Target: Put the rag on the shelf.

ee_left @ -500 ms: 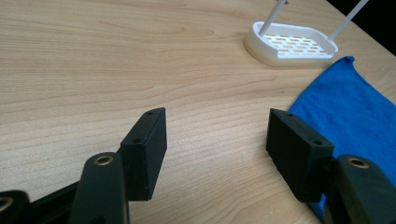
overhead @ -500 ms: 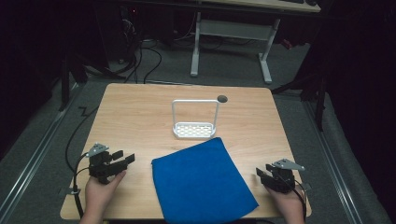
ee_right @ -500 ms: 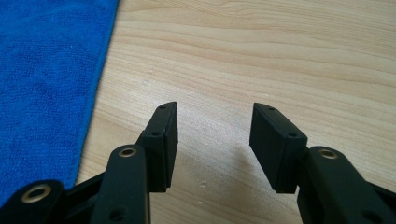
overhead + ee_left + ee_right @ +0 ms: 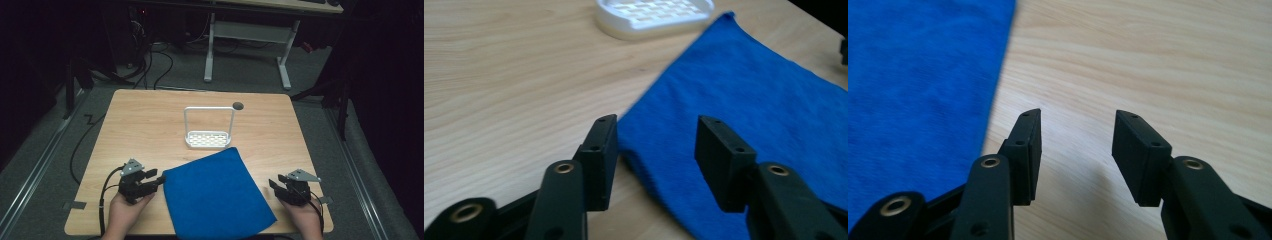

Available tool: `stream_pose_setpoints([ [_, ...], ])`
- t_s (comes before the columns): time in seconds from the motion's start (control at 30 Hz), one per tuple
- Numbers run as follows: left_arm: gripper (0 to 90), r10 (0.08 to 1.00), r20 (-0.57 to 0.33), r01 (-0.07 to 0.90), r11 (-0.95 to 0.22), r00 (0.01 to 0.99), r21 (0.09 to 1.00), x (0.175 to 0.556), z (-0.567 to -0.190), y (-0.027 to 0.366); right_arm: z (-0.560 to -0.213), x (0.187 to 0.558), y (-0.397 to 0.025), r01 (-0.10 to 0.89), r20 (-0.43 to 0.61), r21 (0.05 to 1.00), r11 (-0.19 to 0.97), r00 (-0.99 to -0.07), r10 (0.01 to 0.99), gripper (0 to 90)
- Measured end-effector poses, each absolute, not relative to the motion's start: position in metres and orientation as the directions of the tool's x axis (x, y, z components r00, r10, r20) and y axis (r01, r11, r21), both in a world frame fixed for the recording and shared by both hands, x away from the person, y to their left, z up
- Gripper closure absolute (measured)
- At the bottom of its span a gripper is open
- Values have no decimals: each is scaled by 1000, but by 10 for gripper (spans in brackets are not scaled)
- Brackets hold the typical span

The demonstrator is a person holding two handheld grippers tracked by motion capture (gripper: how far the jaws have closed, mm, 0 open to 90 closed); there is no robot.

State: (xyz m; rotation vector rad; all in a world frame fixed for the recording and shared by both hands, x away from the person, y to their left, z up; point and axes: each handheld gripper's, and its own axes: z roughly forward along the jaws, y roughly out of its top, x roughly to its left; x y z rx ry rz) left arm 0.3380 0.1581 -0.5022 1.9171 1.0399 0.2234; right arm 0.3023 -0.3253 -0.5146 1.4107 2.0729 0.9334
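A blue cloth (image 4: pixel 215 192) lies flat on the near middle of the wooden table (image 4: pixel 150 125). My left gripper (image 4: pixel 160 179) is open at the cloth's left edge; in the left gripper view the blue cloth (image 4: pixel 734 95) edge lies between and below the two jaws, left gripper (image 4: pixel 656 145). My right gripper (image 4: pixel 272 184) is open a short way off the cloth's right edge. In the right gripper view the right gripper (image 4: pixel 1078 145) hangs over bare wood, with the blue cloth (image 4: pixel 918 90) to its left.
A white rack with a tall wire handle (image 4: pixel 208 130) stands just beyond the cloth's far corner; its base (image 4: pixel 654 15) appears in the left gripper view. A dark round hole (image 4: pixel 238 105) sits near the table's far edge. Desk legs and cables lie on the floor beyond.
My left gripper has moved right, up to the cloth's left edge. The right gripper has shifted slightly toward the cloth.
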Motion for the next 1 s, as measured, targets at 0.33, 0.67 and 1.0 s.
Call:
stream_pose_setpoints([
  [0.33, 780, 635, -248, 586, -400, 732, 705, 324, -519, 119, -510, 320, -278, 558, 39, 768, 313, -529, 848, 751],
  [0.67, 823, 627, -288, 615, -397, 724, 682, 325, -529, 122, -524, 336, -254, 557, -21, 697, 451, -613, 789, 863],
  [1.0, 854, 665, -251, 604, -374, 704, 704, 356, -531, 126, -524, 311, -259, 562, 8, 698, 443, -624, 781, 862],
])
